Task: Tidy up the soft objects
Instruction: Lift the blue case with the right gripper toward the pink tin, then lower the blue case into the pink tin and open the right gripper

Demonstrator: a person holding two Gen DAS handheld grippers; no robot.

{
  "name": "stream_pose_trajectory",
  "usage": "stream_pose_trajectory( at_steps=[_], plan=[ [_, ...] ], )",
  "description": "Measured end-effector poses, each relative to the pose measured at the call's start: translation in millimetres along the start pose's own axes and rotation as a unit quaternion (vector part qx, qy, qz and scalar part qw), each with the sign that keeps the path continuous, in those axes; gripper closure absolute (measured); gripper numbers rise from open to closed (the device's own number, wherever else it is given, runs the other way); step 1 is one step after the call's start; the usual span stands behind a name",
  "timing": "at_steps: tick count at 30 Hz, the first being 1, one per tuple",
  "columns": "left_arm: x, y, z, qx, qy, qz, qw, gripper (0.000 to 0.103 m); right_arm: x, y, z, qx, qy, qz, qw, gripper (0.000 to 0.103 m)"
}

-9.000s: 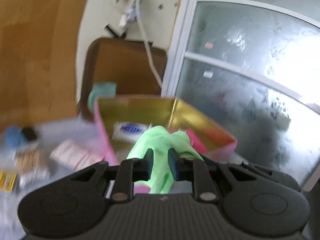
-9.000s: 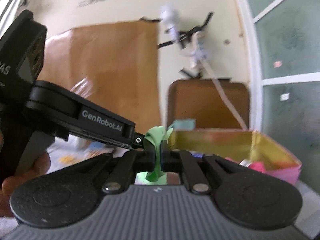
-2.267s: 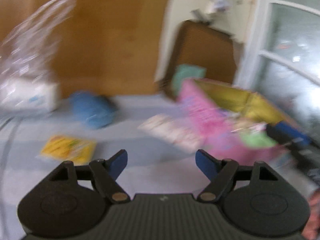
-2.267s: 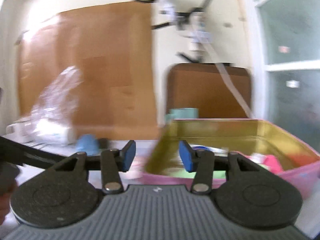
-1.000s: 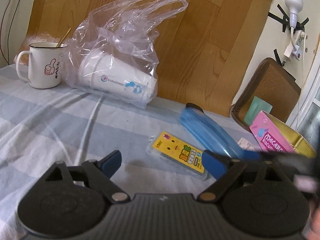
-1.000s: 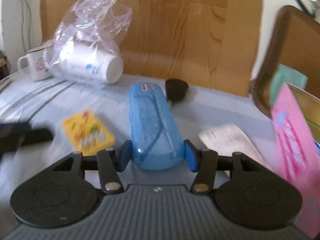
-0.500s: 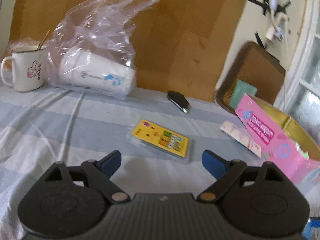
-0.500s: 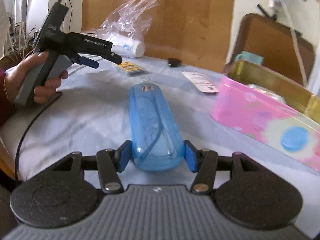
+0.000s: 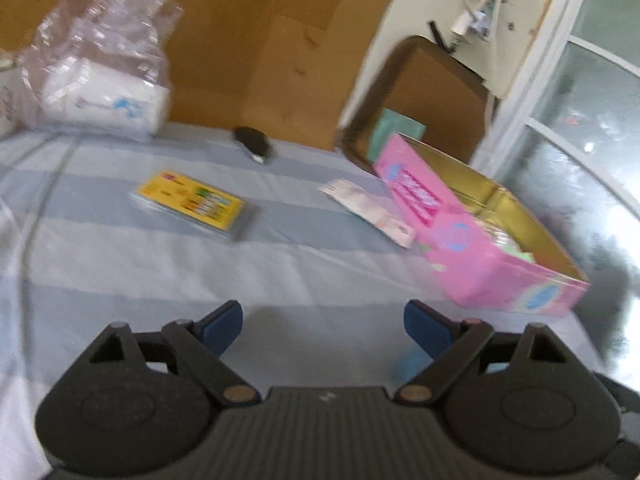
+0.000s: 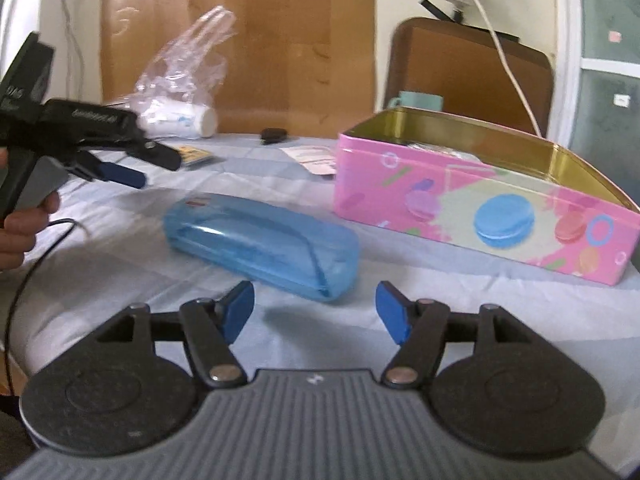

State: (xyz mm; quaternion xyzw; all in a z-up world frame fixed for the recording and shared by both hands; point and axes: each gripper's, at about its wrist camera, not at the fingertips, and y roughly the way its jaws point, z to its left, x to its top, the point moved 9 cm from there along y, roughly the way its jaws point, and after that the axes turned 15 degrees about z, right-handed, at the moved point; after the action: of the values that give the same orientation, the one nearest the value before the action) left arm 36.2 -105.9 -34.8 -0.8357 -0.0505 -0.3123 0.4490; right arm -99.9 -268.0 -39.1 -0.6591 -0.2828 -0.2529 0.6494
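your right claw has just been opening, nothing between its pads; the blue case lies on the counter just ahead, beside the pink tin. your left claw hangs spread and empty, its pads blurred.

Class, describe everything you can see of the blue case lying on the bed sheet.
The blue case is a long, rounded box of translucent blue plastic, shut, with a small red-and-white label at its far end. It lies flat and slantwise on the pale striped sheet, left of the pink tin, touching only the sheet.
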Motion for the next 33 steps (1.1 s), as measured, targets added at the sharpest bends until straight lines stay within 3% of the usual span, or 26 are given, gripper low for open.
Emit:
stream_pose_trajectory(
  at_steps=[6,9,12,15,18,25,33],
  plan=[
    [-10,13,-51,-0.033,0.047,0.03,0.9979,0.012,2,6,-3,0.002,-0.012,0.007,1.0,0.03],
    [-19,26,-67,-0.03,0.066,0.048,0.9962,0.013,5,14,-5,0.009,-0.018,0.019,1.0,0.026],
    [-27,39,-74,-0.03,0.07,0.051,0.9958,0.014,9,20,-4,0.046,-0.006,0.021,0.999,0.031],
    [-27,35,-84,-0.008,0.097,0.039,0.9945,0.014,11,19,3,0.024,-0.018,0.011,0.999,0.034],
    [-13,21,-85,-0.004,0.091,0.019,0.9957,0.016,15,8,4,0.02,-0.024,-0.017,0.999,0.042],
    [31,-4,-117,-0.025,0.116,-0.036,0.9923,0.017,47,-23,-16,-0.015,-0.002,-0.1,0.995,0.042],
    [81,14,-171,-0.043,0.161,-0.05,0.9848,0.017,73,-27,-67,-0.077,0.031,-0.137,0.987,0.042]
  ],
)
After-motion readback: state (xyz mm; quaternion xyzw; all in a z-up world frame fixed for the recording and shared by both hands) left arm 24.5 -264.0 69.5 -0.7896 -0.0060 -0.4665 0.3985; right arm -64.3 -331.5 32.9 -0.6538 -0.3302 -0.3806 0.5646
